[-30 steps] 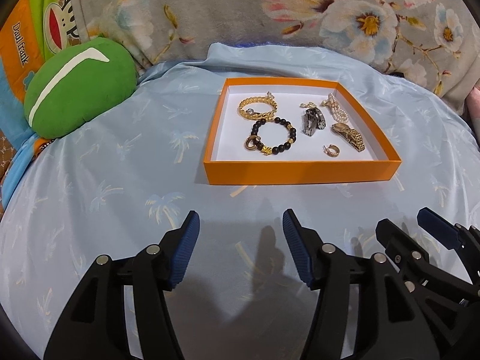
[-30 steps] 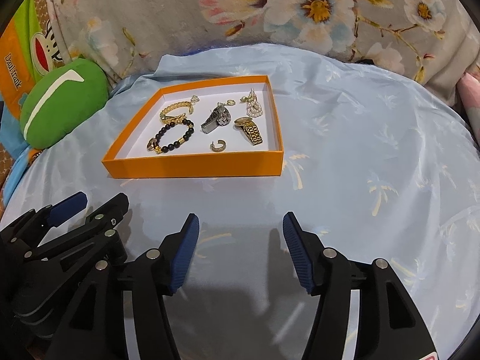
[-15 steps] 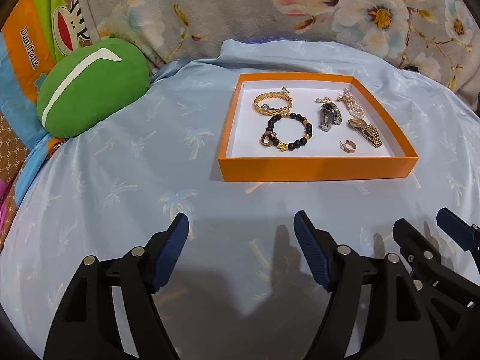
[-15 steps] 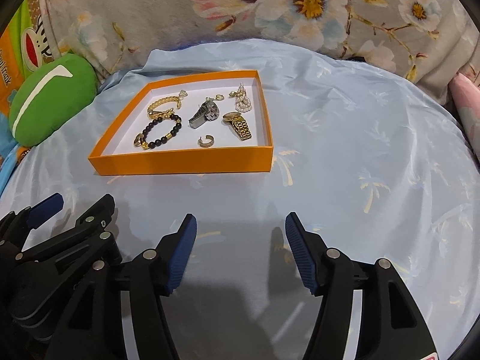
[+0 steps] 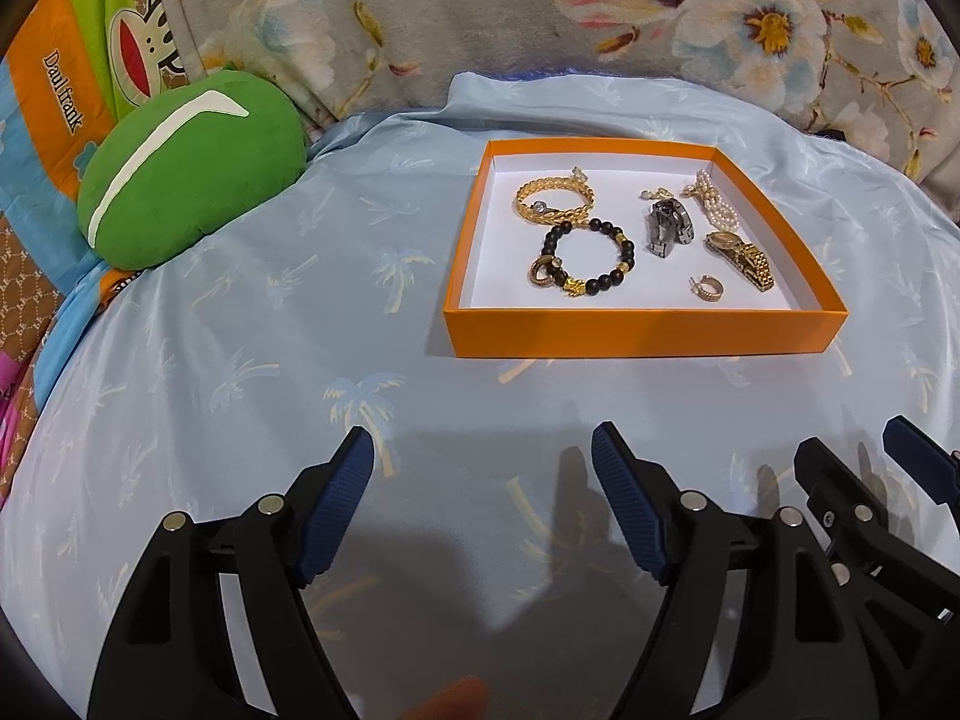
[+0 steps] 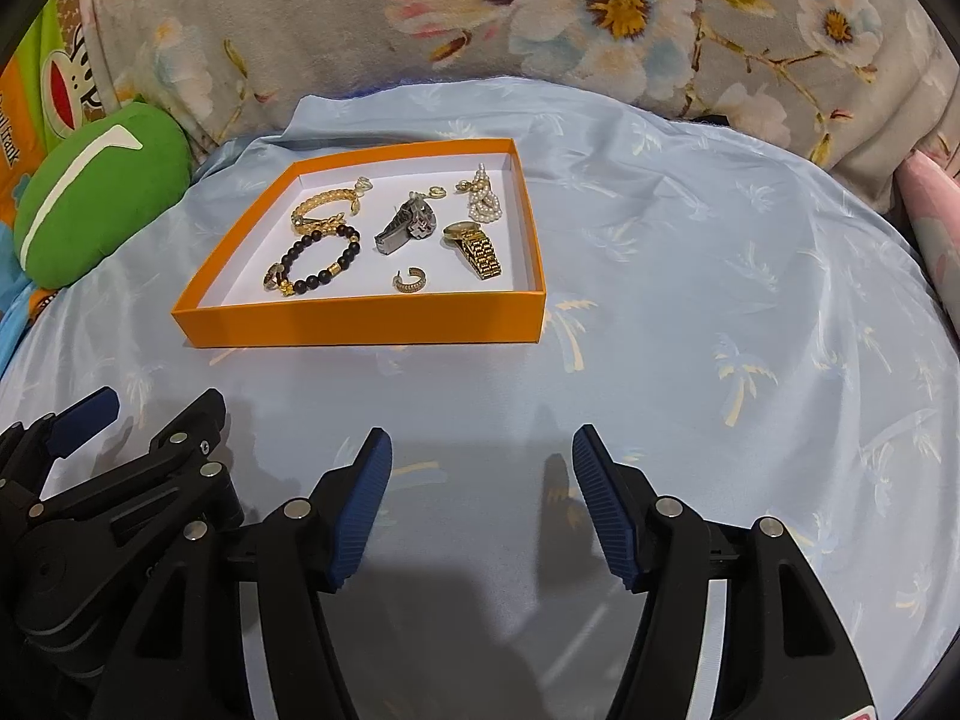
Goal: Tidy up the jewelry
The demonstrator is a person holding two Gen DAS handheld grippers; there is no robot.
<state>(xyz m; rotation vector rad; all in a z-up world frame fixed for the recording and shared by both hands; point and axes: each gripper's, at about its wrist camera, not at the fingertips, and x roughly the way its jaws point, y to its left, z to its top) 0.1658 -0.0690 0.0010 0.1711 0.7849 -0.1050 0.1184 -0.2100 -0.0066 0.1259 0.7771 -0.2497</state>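
An orange tray (image 5: 642, 333) with a white floor lies on the light blue cloth; it also shows in the right wrist view (image 6: 360, 321). In it lie a gold bangle (image 5: 555, 201), a black bead bracelet (image 5: 585, 261), a grey metal watch band (image 5: 667, 229), a pearl strand (image 5: 717, 204), a gold watch (image 5: 741, 258) and a small gold hoop earring (image 5: 708, 289). My left gripper (image 5: 482, 462) is open and empty, well short of the tray. My right gripper (image 6: 482, 462) is open and empty, to the right of the left one.
A green plush cushion (image 5: 180, 168) sits at the far left, with a cartoon-print fabric (image 5: 60, 90) behind it. A floral blanket (image 5: 600, 18) rises behind the cloth. A pink item (image 6: 933, 210) shows at the right edge.
Both grippers have drawn back and shifted left a little, so the tray sits further away and more to the right in the left view. Both jaws stay open.
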